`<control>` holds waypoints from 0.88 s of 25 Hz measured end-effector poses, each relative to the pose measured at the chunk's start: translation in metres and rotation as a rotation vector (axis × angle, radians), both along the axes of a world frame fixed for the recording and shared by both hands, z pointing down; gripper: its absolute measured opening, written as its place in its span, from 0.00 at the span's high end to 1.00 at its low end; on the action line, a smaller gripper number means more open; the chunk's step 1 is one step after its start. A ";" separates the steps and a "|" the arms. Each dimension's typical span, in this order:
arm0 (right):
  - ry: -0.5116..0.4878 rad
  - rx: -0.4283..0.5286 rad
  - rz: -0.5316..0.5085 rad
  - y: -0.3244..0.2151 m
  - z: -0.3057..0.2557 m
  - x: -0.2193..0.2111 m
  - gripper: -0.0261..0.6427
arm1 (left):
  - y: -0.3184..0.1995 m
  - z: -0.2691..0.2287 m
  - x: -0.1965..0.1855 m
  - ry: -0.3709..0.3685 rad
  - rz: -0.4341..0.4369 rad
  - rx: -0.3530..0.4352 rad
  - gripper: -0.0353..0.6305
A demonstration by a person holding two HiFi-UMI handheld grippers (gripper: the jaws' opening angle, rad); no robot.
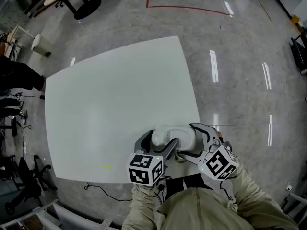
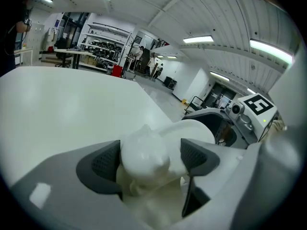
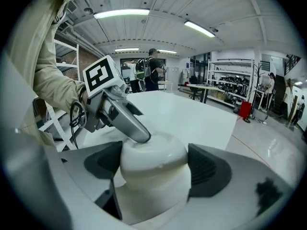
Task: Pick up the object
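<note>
The white object [image 1: 165,134] sits near the table's [image 1: 105,95] front edge. The left claw [image 2: 151,159] and right claw [image 3: 153,166] each stand wide, pads against its sides; squeeze evenly, then raise both together, kept level

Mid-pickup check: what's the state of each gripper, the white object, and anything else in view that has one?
left gripper, closed on the narrow end of the white object, as far as its view shows.
right gripper, closed on the white object's wide end.
white object, on the table near its front edge, held at both ends, not visibly lifted.
ceiling lights, on.
</note>
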State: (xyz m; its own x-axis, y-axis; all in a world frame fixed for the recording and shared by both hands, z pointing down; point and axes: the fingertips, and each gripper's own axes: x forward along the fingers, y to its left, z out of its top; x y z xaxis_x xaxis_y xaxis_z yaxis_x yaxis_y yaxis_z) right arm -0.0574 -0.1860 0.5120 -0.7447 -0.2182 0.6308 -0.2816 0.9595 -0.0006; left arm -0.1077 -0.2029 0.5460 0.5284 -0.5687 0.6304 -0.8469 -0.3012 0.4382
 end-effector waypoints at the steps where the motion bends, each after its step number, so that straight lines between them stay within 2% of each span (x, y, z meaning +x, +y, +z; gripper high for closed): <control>1: 0.004 -0.001 0.001 0.001 0.000 -0.001 0.33 | 0.001 0.000 -0.001 0.001 0.001 0.000 0.35; 6: 0.028 0.002 -0.005 0.001 0.001 -0.002 0.32 | 0.000 -0.001 -0.009 -0.003 -0.032 -0.011 0.39; 7: 0.031 0.006 -0.008 0.001 0.000 -0.002 0.32 | 0.000 -0.002 -0.012 -0.025 -0.048 -0.005 0.41; 8: 0.032 0.010 -0.008 0.002 0.000 -0.002 0.32 | 0.000 -0.003 -0.015 -0.051 -0.056 0.007 0.51; 11: 0.013 0.028 0.010 0.002 -0.008 -0.002 0.32 | -0.003 -0.017 -0.017 -0.115 -0.043 0.056 0.51; 15: -0.045 0.105 0.027 -0.004 -0.037 -0.008 0.32 | -0.012 -0.054 -0.024 -0.156 -0.052 0.151 0.51; 22: -0.141 0.356 -0.040 -0.009 -0.144 -0.023 0.32 | -0.018 -0.171 -0.042 -0.242 -0.123 0.396 0.51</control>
State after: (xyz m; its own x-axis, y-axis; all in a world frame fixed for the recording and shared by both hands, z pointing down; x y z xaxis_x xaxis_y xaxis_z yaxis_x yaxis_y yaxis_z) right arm -0.0806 -0.1954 0.3682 -0.8313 -0.3740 0.4112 -0.2650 0.9169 0.2983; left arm -0.1499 -0.2213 0.3750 0.3071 -0.8391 0.4490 -0.9502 -0.2967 0.0956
